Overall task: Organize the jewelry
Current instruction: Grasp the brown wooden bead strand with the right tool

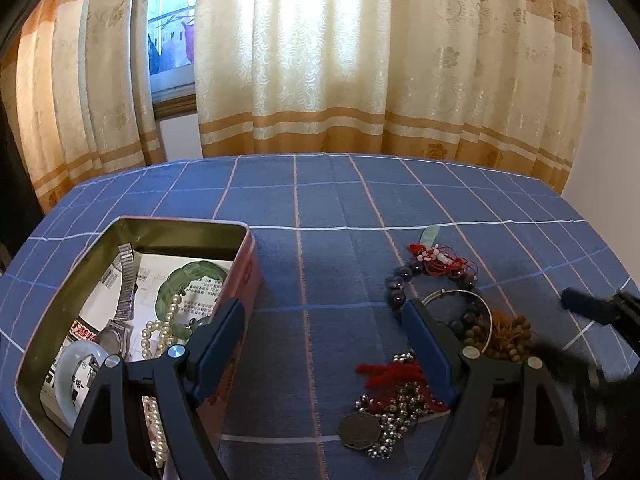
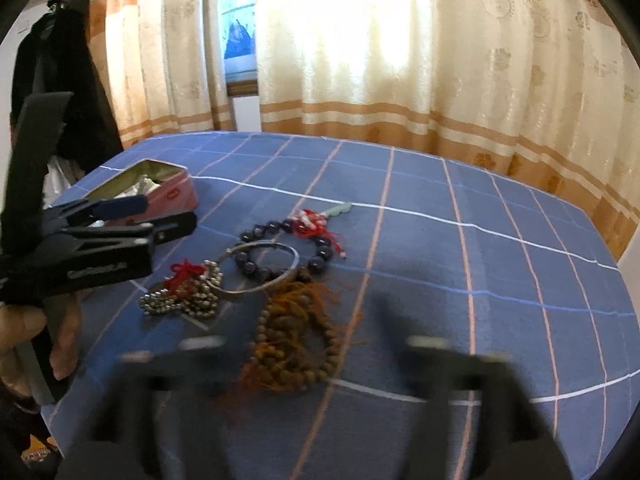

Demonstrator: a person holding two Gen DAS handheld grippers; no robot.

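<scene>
An open pink tin box [image 1: 244,276] stands at the left and holds a watch [image 1: 120,312], a green bangle [image 1: 188,276], a white bangle [image 1: 70,376] and a pearl necklace [image 1: 158,332]. Loose jewelry lies to its right: a dark bead bracelet [image 2: 280,248] with red cord [image 1: 444,260], a silver bangle [image 2: 260,268], brown wooden beads [image 2: 296,344], and a silver bead chain with red tassel [image 1: 392,396]. My left gripper [image 1: 324,308] is open, empty, between box and pile. My right gripper [image 2: 312,344] is blurred, open and empty, just over the wooden beads.
A blue checked cloth [image 1: 340,200] covers the table. Cream and orange curtains [image 1: 320,60] hang behind it. A dark coat [image 2: 60,60] hangs at the far left in the right wrist view.
</scene>
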